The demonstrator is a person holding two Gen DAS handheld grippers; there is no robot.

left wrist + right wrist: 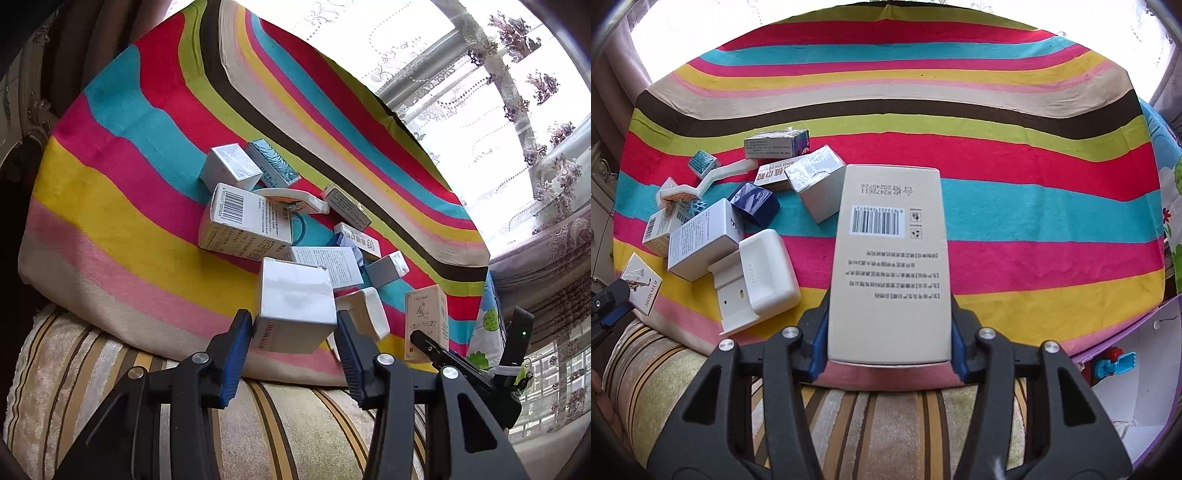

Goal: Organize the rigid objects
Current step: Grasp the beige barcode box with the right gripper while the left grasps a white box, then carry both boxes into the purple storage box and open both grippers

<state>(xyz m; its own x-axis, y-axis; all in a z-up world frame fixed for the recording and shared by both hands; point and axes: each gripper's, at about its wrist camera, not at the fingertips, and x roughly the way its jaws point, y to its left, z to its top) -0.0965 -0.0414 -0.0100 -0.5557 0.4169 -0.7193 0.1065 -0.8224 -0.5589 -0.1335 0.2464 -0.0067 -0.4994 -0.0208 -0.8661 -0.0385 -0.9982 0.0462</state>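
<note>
1. Left gripper [294, 328] clamps a white square cardboard box [295, 306] at the striped cloth's [122, 229] near edge.
2. Right gripper [889, 328] clamps a tall cream barcode carton [890, 254].
3. Beyond the white box: a glossy white plastic holder [367, 312], then a jumbled pile of small cartons [258, 206].

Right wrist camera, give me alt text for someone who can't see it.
The right gripper is closed on a tall cream box with a barcode, held over a bright striped cloth. To the left lies a jumble of small boxes and a white plastic holder. The left gripper shows at the far left edge.
</note>
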